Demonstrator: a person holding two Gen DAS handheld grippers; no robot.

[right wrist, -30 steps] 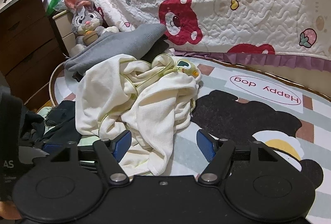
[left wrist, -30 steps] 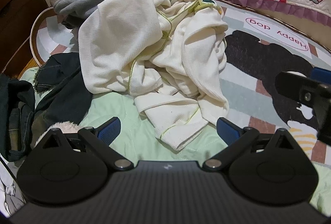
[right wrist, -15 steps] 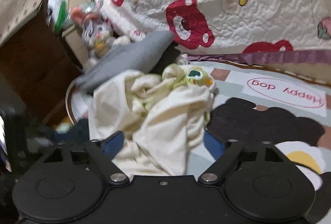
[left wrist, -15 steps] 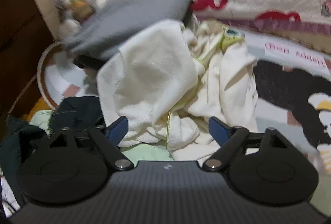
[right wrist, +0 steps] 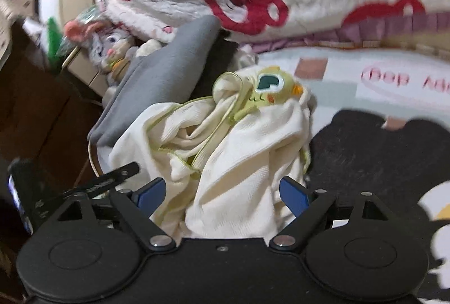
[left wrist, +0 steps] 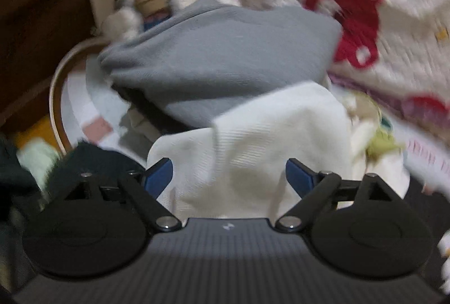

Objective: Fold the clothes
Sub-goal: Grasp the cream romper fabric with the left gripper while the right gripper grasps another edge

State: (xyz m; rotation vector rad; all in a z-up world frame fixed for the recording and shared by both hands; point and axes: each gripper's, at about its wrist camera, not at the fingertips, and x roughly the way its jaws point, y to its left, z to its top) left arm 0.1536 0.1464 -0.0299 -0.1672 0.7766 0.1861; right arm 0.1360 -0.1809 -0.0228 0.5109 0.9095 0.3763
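Both the left gripper [left wrist: 229, 177] and right gripper [right wrist: 222, 191] were found spread wide, each against the cream garment [right wrist: 239, 152], below the grey garment [left wrist: 219, 62]

Pink upside-down lettering, partly cut off and blurred, reads "dog" on the mat's [right wrist: 351, 96] white oval label [right wrist: 405, 79].
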